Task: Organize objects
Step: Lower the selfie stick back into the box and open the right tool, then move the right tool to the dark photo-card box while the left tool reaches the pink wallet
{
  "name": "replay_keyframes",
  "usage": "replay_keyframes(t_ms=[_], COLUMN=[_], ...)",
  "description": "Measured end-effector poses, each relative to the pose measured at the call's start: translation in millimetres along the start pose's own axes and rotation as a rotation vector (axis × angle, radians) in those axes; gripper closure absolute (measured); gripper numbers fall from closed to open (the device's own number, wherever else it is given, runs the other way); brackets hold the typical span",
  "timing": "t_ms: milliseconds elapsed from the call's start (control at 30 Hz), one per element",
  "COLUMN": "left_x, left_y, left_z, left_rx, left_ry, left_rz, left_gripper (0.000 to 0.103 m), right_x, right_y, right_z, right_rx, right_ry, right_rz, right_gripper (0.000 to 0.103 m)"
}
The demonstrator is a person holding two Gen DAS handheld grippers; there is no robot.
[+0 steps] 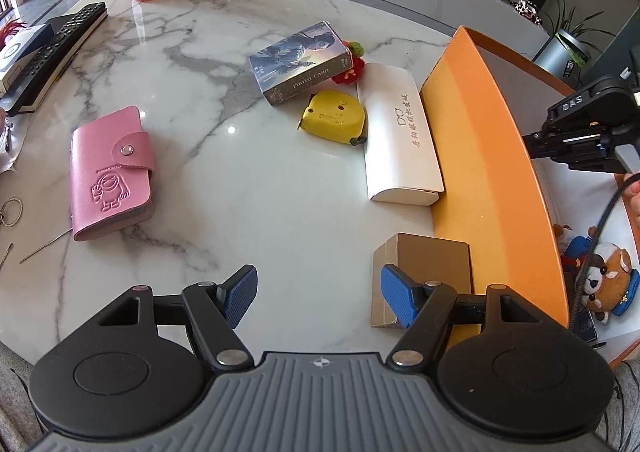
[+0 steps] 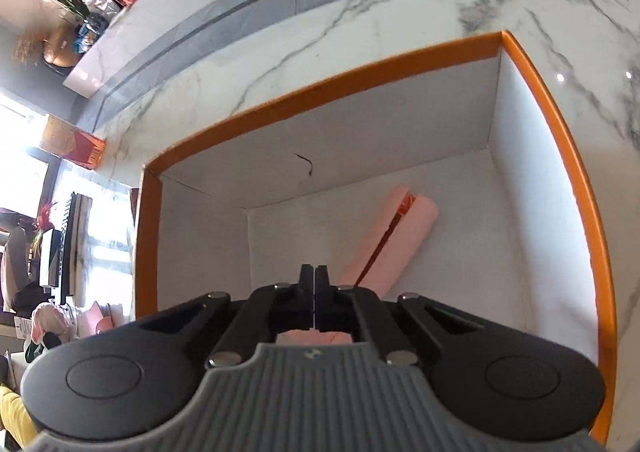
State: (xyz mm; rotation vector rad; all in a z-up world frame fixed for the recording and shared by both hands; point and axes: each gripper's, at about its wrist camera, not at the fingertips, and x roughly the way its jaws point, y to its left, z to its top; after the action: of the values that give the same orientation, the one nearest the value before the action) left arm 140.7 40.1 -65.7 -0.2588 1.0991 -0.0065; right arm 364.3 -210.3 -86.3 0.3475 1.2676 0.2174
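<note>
We held the left gripper point(image 1: 318, 294) low over the white marble table point(image 1: 248, 188), its blue-padded fingers point(image 1: 240, 294) spread wide and grasping nothing. The right-hand pad overlapped the near corner of a small brown cardboard box point(image 1: 424, 268) that stood just beside the outer wall of the large orange box point(image 1: 480, 172). Along that same wall, farther off, lay a white glasses case with printed characters point(image 1: 400, 136), and touching its left side sat a yellow tape measure point(image 1: 334, 118). Behind the tape measure lay a rectangular photo card box with a painted figure on its lid point(image 1: 302, 62), and a small red and green knitted item point(image 1: 352, 64) peeked out between it and the case. Well apart to the left lay a pink leather card wallet with a snap flap point(image 1: 110, 172), and a black remote control point(image 1: 56, 52) rested near the far left edge.

We kept the right gripper point(image 2: 315, 276) clenched, its black fingers point(image 2: 306, 284) pressed together with nothing between the tips, pointing down into the orange box's white interior point(image 2: 540, 212). A pink rolled bundle with a dark red strip along it point(image 2: 394, 240) lay on the box floor just beyond the fingertips, angled toward the far right corner. In the left view, a brown plush toy in blue clothes point(image 1: 608, 280) lay at the near end of the orange box, under the right gripper's black cable point(image 1: 596, 236).
</note>
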Motion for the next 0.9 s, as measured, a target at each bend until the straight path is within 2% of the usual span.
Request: replay_keyframes(t_ms=[33, 200, 300, 367, 433, 500, 600, 667, 733, 833, 900], left_x=[-1, -3, -1, 0, 0, 1, 0, 0, 0, 1, 2], left_y=[-1, 1, 4, 5, 4, 2, -2, -3, -3, -2, -3], left_z=[0, 1, 1, 2, 1, 0, -1, -2, -1, -1, -1], left_rx=[0.003, -0.002, -0.010, -0.016, -0.014, -0.003, 0.017, 0.019, 0.015, 0.012, 0.014], left_ry=[-0.003, -0.009, -0.005, -0.002, 0.001, 0.002, 0.005, 0.002, 0.001, 0.005, 0.007], left_rz=[-0.001, 0.002, 0.012, 0.010, 0.005, 0.002, 0.005, 0.009, 0.013, 0.017, 0.019], left_gripper=[0.022, 0.022, 0.022, 0.022, 0.022, 0.022, 0.022, 0.022, 0.022, 0.022, 0.022], right_x=[7, 24, 9, -9, -22, -23, -17, -2, 6, 17, 15], right_y=[2, 8, 4, 1, -4, -8, -12, -7, -6, 9, 22], right_z=[-4, -17, -25, -30, -31, -28, -23, -22, -26, -27, -35], right_rx=[-0.009, 0.018, 0.055, 0.031, 0.008, -0.005, -0.099, -0.149, -0.180, -0.220, -0.278], right_ry=[0.017, -0.002, -0.053, -0.134, -0.171, -0.166, -0.144, -0.112, -0.100, -0.116, -0.140], right_rz=[-0.043, 0.011, 0.037, -0.008, -0.022, -0.093, -0.254, -0.292, -0.274, -0.156, -0.186], right_gripper=[0.103, 0.103, 0.103, 0.103, 0.103, 0.103, 0.103, 0.103, 0.102, 0.101, 0.101])
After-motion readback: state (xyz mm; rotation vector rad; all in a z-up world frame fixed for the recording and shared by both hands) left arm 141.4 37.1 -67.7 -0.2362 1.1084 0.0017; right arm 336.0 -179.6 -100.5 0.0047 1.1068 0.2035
